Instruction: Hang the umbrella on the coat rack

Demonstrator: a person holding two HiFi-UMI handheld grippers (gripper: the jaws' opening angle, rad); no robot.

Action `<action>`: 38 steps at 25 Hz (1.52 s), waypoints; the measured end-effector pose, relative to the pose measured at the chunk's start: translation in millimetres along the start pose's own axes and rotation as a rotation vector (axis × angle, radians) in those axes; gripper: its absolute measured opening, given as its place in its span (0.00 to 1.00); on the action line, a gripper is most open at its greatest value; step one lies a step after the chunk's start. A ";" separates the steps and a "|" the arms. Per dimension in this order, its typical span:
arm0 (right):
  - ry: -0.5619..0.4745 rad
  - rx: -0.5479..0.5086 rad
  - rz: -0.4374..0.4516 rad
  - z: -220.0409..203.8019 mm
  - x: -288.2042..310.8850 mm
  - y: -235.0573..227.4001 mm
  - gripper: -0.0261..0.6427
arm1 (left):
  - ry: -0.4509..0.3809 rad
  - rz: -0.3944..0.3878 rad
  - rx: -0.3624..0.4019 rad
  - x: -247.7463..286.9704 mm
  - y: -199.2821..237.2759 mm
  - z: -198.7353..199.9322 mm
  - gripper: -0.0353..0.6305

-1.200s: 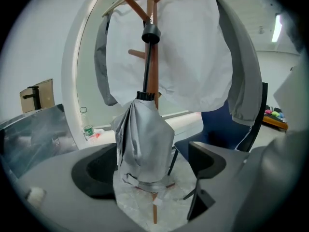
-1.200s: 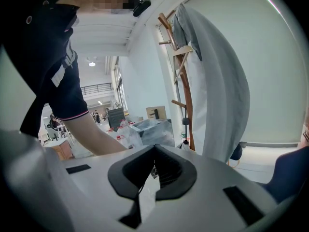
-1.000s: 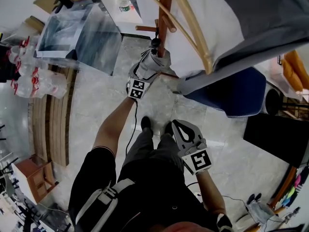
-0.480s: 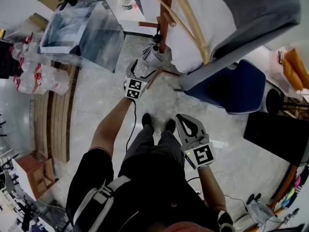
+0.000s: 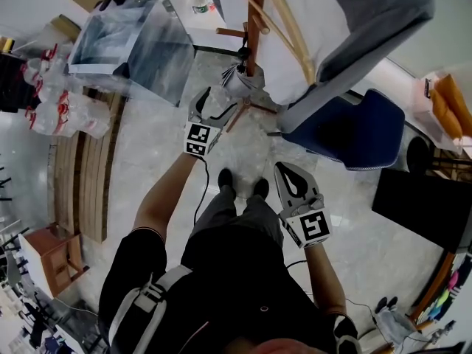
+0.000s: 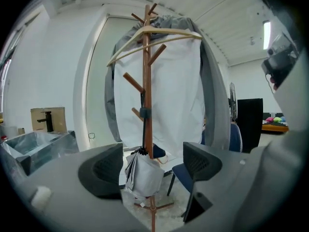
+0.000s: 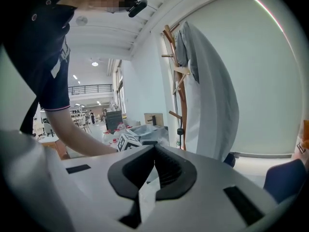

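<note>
Pale stone floor (image 5: 147,153) fills the head view, with a clear case (image 5: 122,46) at upper left. Left gripper (image 5: 215,102): jaws wide apart and closing, nothing between the pads; the left gripper view shows the umbrella (image 6: 143,173) through the gap, beyond the jaws and apart from them. The folded grey umbrella (image 5: 240,83) hangs low on the coat rack (image 5: 254,21), close against the wooden pole and above its base legs. Which peg carries it cannot be told. A pale garment (image 5: 346,21) hangs higher on the same rack. Right gripper (image 5: 284,167): jaws together, holding nothing, near the person's body and well apart from the rack. A blue chair (image 5: 354,135) stands at right. Judged from this arrangement, the hanging step appears complete; no further handling seems needed.
</note>
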State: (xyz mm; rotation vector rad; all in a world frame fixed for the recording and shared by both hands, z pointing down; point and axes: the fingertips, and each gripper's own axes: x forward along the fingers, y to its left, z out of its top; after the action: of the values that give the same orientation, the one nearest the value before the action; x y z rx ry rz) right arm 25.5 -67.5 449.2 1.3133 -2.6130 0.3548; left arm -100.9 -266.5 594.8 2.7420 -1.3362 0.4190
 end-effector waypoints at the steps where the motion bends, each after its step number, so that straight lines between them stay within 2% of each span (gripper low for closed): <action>1: 0.002 -0.004 -0.005 0.0 -1.6 -2.0 0.04 | -0.012 -0.002 -0.002 -5.1 -1.7 7.0 0.62; 9: 0.058 -0.016 -0.021 -0.7 -14.4 -5.0 0.04 | -0.079 -0.008 0.004 -46.0 -17.0 48.6 0.47; 24: 0.017 -0.020 -0.048 9.7 -29.8 -12.2 0.04 | -0.193 -0.061 0.041 -120.7 -59.2 124.0 0.19; 30: -0.019 -0.028 -0.050 17.2 -32.9 -13.7 0.04 | -0.260 -0.036 0.006 -141.3 -67.7 155.9 0.10; 32: -0.041 -0.035 -0.053 22.1 -33.2 -14.8 0.04 | -0.257 -0.030 0.015 -146.9 -69.2 157.5 0.06; 38: -0.074 -0.048 -0.073 35.7 -36.4 -21.0 0.04 | -0.273 -0.024 0.030 -158.0 -76.9 174.9 0.05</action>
State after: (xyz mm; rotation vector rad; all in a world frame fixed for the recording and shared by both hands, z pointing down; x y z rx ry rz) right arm 61.5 -62.7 407.7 1.4278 -2.6069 0.2351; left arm -96.0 -128.4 388.9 2.9198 -1.3578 0.0634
